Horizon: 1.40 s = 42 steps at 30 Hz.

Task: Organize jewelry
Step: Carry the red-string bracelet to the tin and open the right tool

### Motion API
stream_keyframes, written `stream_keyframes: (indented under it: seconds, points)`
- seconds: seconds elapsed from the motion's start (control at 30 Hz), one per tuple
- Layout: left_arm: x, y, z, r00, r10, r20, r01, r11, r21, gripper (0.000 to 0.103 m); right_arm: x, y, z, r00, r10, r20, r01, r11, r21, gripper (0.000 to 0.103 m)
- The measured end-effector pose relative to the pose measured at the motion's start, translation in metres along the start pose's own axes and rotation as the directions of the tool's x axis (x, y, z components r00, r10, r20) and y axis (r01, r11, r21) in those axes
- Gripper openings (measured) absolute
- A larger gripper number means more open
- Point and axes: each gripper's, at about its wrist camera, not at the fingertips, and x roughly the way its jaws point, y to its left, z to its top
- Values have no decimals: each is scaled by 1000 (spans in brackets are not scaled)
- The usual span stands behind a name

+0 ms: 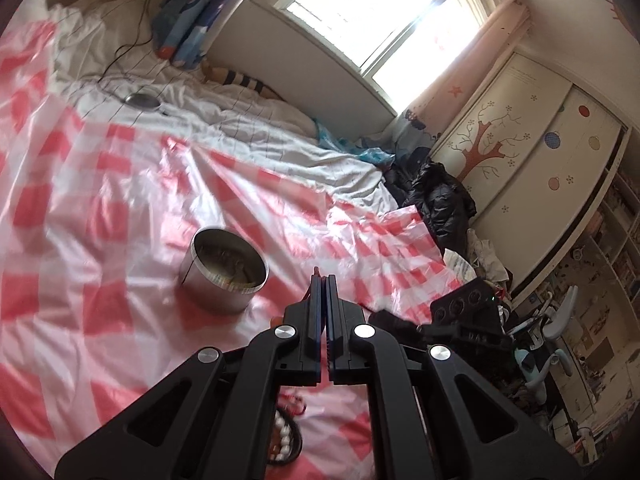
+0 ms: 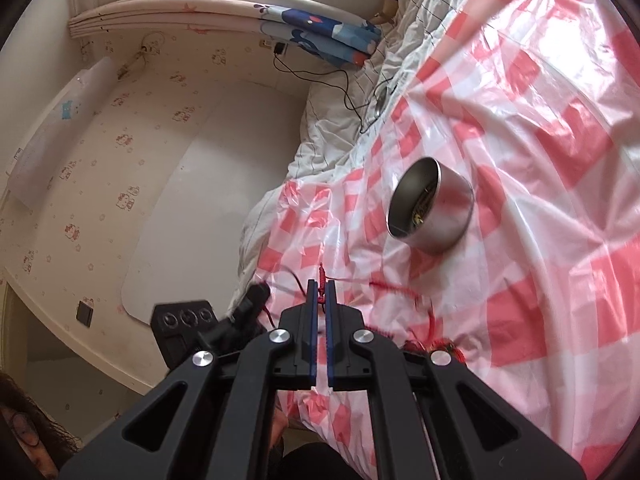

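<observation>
Covering the bed, pink checked plastic sheet, metal tin, left gripper closed, right gripper pinching red cord

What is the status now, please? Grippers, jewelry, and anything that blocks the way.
Right gripper shut on red cord; left gripper shut, red bit at its tips. Metal tin open on checkered sheet. Path clear.

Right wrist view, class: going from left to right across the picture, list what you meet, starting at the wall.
Black wall switch → left tool's black body → right tool shut on a red cord → metal tin on the pink checked sheet.
</observation>
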Motion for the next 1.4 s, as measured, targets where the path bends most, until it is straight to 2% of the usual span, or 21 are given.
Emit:
stream_keyframes:
  seconds: [0.27,0.47,0.57,0.63,0.7,0.77,0.8,0.83,0.87,0.9,0.97,1.0,1.1,1.23,1.27,1.33,1.4]
  points:
    - [51,9,33,999,31,21,-31,1000,0,2,27,7,36,998,59,31,-58,998,-15,4]
    - [78,36,41,997,74,24,-73,996,-44,2,54,-5,59,998,48,40,-48,999,-3,4]
    - [94,55,40,995,103,-7,-103,992,-74,2,69,-13,70,999,11,39,-10,1000,-11,4]
    - [106,65,39,991,120,-52,-124,989,-79,2,81,-16,76,998,-44,34,45,998,-38,4]
    - [118,74,36,979,171,-114,-179,981,-68,3,94,-21,79,992,-125,26,126,989,-76,5]
    - [120,79,33,966,213,-146,-222,974,-53,5,108,-29,80,971,-240,7,240,966,-98,5]
    - [118,80,32,962,228,-149,-237,971,-44,10,112,-34,79,961,-278,0,277,956,-98,16]
    - [116,80,31,957,249,-147,-256,966,-32,14,113,-37,78,954,-301,-2,300,949,-97,42]
    - [110,78,31,952,272,-138,-276,961,-14,22,111,-38,75,949,-315,12,315,943,-106,48]
    - [106,76,31,949,287,-128,-290,957,-1,31,108,-35,72,950,-311,30,313,942,-123,49]
    - [92,69,32,943,319,-99,-317,948,33,43,101,-29,64,947,-317,44,320,934,-158,50]
    - [88,67,31,941,326,-93,-323,945,43,45,95,-25,59,947,-318,49,322,931,-174,54]
    - [72,60,29,936,339,-97,-334,940,68,49,77,-16,42,941,-335,51,339,920,-199,59]
    - [45,59,18,932,339,-131,-337,941,37,50,51,-12,7,936,-353,20,348,912,-214,66]
    - [40,60,15,932,333,-142,-333,943,21,51,46,-14,1,942,-337,0,330,923,-196,67]
    - [27,63,6,935,314,-162,-322,947,-22,53,34,-27,-14,971,-234,-51,229,969,-95,71]
    - [15,64,-2,936,308,-171,-322,945,-61,55,24,-39,-27,993,-101,-66,103,994,28,78]
